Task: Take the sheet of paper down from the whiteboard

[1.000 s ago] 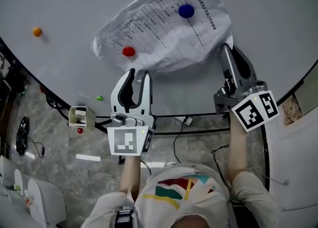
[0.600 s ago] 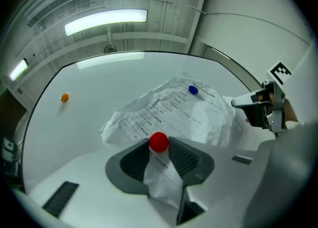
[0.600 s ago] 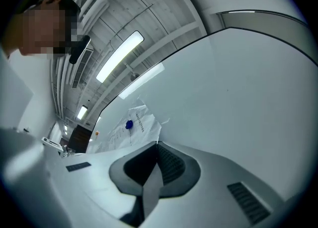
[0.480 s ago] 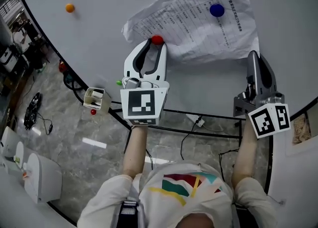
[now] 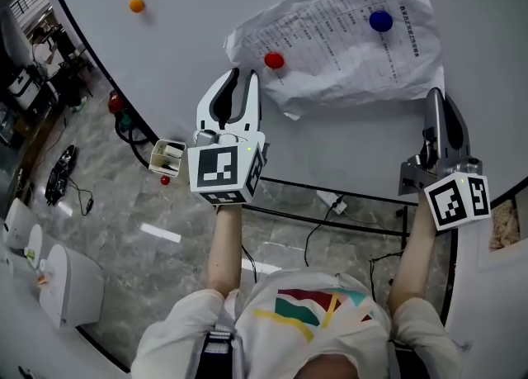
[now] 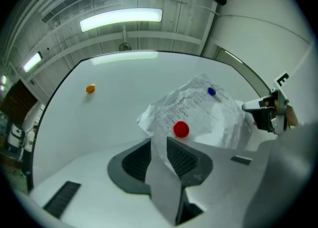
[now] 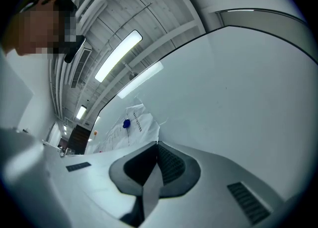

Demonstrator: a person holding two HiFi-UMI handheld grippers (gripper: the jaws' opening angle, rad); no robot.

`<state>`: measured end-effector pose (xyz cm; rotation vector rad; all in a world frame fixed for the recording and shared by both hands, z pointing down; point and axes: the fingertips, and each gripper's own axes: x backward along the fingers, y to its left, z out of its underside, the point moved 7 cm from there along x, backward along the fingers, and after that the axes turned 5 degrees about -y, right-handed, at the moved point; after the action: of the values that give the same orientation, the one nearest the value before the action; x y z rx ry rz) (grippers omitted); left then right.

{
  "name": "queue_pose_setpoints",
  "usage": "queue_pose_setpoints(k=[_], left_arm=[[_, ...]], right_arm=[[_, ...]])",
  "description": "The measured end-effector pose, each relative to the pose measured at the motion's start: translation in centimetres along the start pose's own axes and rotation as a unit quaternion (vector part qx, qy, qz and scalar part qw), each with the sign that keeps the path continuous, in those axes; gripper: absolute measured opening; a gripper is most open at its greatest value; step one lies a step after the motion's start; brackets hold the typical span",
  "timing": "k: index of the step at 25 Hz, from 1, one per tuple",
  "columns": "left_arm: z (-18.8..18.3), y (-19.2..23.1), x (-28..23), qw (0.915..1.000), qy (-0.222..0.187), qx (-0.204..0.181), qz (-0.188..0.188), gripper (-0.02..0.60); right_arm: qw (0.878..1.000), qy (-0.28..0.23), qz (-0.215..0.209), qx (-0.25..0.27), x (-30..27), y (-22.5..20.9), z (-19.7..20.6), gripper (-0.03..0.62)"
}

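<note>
White paper, pinned to the whiteboard at one o'clock by a red magnet and a blue magnet, may tear if the right tongs, clamped on its five-o'clock corner, tug before the left tongs, empty, apart and just narrowing, remove them.

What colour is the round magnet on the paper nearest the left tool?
Red. That magnet on the sheet of paper shows best in the left gripper view.
</note>
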<state>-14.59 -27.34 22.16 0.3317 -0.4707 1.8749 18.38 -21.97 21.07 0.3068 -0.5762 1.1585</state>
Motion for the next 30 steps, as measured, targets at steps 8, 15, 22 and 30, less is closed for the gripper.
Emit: queue_pose_setpoints(k=[8, 15, 22, 30], left_arm=[[-2.6, -4.2, -0.7, 0.997, -0.032, -0.033, 0.061, 0.184], [-4.5, -5.1, -1.5, 0.9928, -0.06, -0.088, 0.056, 0.186], [-2.8, -3.4, -2.6, 0.9977, 0.013, -0.022, 0.063, 0.185], [-2.3, -2.2, -2.3, 0.9983, 0.014, -0.034, 0.046, 0.17]], right_arm=[[1.0, -0.002, 0.005, -0.003, -0.2, 0.0, 0.1, 0.015], [1.0, -0.002, 0.005, 0.006, -0.4, -0.1, 0.1, 0.015], [1.0, 0.011, 0.012, 0.014, -0.4, 0.0, 0.0, 0.015], [1.0, 0.011, 0.014, 0.019, -0.3, -0.1, 0.0, 0.015]])
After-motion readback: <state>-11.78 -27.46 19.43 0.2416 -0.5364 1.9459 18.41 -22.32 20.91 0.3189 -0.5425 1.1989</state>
